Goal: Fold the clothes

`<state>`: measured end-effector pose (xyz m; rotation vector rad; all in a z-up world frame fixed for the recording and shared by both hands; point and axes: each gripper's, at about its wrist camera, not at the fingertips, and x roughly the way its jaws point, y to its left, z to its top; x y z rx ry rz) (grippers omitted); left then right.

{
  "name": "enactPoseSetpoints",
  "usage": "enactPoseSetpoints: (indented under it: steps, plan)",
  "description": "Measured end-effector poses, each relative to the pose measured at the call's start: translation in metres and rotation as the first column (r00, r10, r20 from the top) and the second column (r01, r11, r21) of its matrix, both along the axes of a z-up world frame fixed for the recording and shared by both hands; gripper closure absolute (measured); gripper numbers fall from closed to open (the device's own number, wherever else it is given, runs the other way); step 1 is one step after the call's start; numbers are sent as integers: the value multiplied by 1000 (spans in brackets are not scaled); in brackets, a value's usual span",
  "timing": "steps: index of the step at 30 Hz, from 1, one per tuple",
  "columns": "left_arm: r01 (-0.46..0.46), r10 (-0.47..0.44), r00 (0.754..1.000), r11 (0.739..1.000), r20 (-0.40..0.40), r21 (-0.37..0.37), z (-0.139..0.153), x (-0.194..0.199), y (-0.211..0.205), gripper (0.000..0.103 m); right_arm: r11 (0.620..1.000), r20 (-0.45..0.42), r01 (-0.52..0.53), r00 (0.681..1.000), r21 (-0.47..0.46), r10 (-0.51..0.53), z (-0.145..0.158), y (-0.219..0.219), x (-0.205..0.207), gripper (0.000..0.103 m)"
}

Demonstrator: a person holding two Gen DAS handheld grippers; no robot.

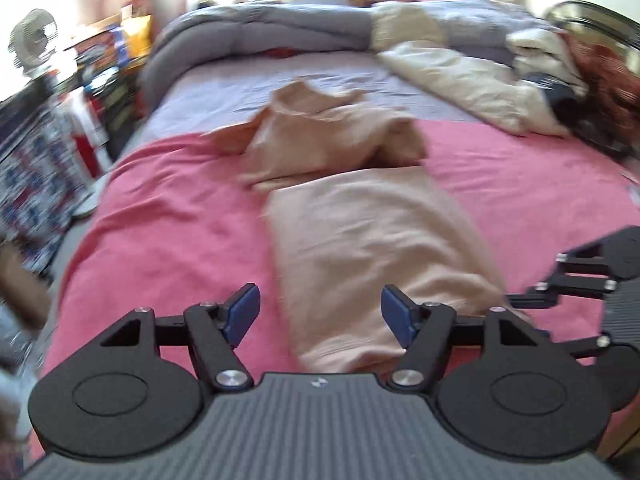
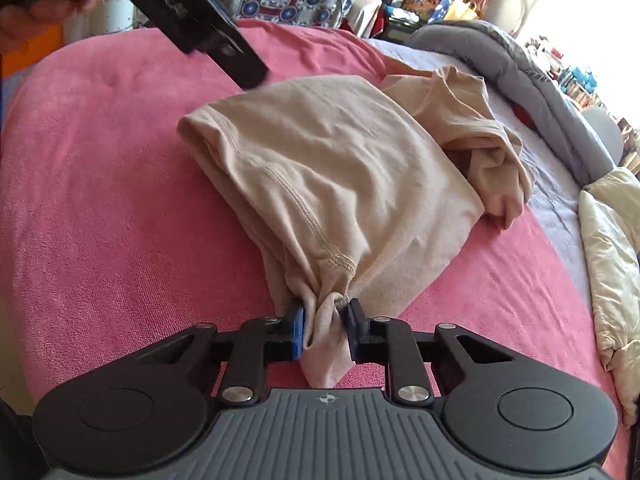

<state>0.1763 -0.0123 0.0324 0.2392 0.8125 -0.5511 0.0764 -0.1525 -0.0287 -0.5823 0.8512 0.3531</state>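
Left wrist view: left gripper (image 1: 320,312) hangs low over the bed, jaws spread wide, blue pads (image 1: 242,312) clear of the fabric, nothing pinched. Beige garment (image 1: 360,216) lies partly folded on the pink blanket (image 1: 168,216), long strip running from between the fingers up the bed to a rumpled bunch at the far end. Near hem sits right under the open jaws, not gripped. Right gripper (image 1: 592,276) shows at the right edge, linkage only, its grip not visible from here. Grey duvet (image 1: 256,32) rolled along the head of the bed, cream quilt (image 1: 472,80) heaped at the right. Frame is blurry.

Right wrist view: right gripper (image 2: 325,320) has its jaws pressed in on a gathered corner of the beige garment (image 2: 320,160), cloth bunched between the pads and a tail hanging below them. Seam stitching runs up from the pinch. Garment lies mid-blanket (image 2: 100,200), sleeve end flopped toward the lilac sheet (image 2: 552,184). Left gripper's body (image 2: 192,20) crosses the upper left, a hand (image 2: 36,12) on it. Cream quilt (image 2: 612,248) at the right edge.
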Motion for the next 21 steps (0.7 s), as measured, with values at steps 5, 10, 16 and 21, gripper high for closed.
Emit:
enactPoseSetpoints:
  steps: [5, 10, 16, 21]
  plan:
    - [-108, 120, 989, 984, -81, 144, -55, 18, -8, 24, 986, -29, -153, 988, -71, 152, -10, -7, -24, 76]
    - [-154, 165, 979, 984, -119, 95, -54, 21, 13, 23, 972, -168, 33, 986, 235, 8, 36, -55, 0, 76]
    - [-187, 203, 977, 964, -67, 187, -43, 21, 25, 24, 891, -80, 146, 989, 431, -123, 52, -59, 68, 76]
    - [-241, 242, 970, 970, -27, 36, 8, 34, 37, 40, 941, -116, 73, 993, 330, -37, -3, -15, 85, 76]
